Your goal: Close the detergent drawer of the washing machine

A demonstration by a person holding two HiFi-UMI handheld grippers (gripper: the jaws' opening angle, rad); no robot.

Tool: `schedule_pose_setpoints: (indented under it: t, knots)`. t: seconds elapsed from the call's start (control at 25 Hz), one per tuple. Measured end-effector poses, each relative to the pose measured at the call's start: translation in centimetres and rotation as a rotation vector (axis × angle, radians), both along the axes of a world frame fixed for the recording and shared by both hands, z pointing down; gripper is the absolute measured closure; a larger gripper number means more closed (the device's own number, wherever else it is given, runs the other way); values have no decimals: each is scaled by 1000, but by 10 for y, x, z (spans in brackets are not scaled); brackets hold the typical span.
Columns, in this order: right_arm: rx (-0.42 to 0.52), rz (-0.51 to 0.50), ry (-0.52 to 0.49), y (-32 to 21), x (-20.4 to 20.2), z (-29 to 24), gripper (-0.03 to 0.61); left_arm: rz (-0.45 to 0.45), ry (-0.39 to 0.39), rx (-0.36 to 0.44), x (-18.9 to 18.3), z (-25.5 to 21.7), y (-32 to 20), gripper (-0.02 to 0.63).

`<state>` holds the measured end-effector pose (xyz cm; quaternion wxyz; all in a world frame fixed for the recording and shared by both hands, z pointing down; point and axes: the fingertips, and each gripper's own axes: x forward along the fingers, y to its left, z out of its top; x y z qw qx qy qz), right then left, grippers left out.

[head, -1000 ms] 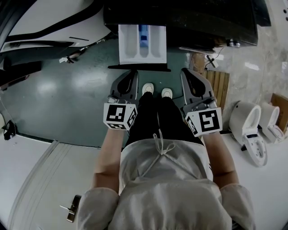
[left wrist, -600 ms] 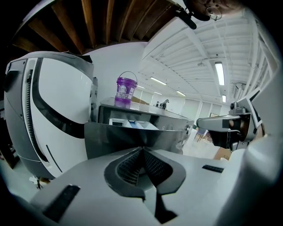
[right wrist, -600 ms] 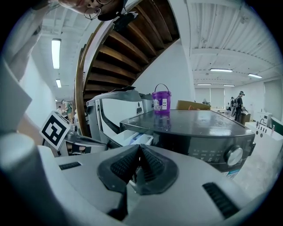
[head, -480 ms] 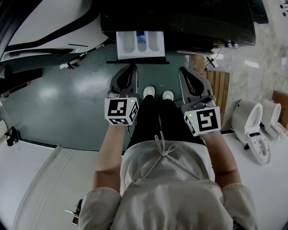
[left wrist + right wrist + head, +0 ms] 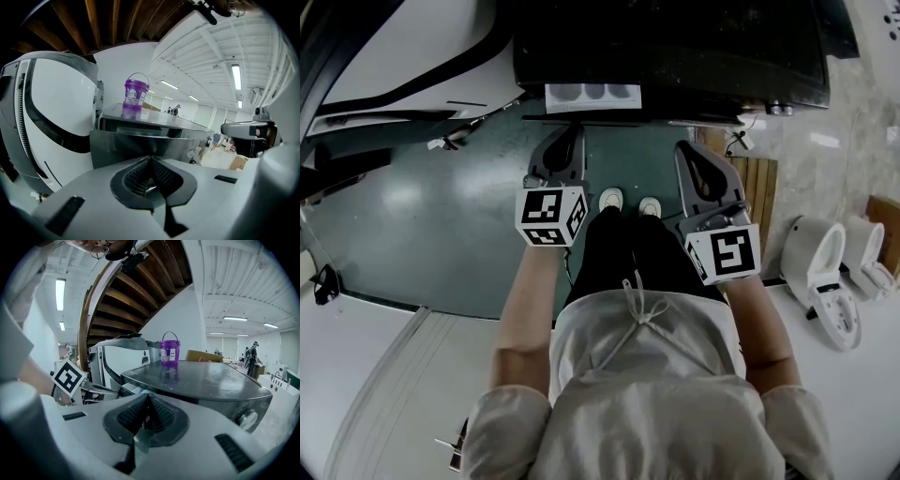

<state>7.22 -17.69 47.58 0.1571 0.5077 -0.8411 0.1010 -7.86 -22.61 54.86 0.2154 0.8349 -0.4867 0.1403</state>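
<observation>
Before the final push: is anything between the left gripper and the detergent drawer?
Nothing. The head view shows the left gripper with its tip right at the front of the detergent drawer; the left gripper view agrees.

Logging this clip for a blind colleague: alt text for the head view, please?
Seen from above, a white drawer sticks out slightly from a dark washer. A standing person points the left tool and right tool, both shut, toward it, the left tip nearest the drawer.

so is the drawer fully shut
No, in the head view a strip of the drawer, compartments showing, sticks out from the washer front.
</observation>
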Motion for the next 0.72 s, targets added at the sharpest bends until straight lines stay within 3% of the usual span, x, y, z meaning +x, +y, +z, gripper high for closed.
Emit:
schedule_pose_setpoints:
  t: [0.32, 0.72]
  knots:
    - [27, -11, 9, -25, -1, -7, 572, -6, -21, 0, 1, -1, -28, 594]
    - [18, 52, -17, -49, 2, -4, 572, 9, -20, 18, 3, 0, -49, 595]
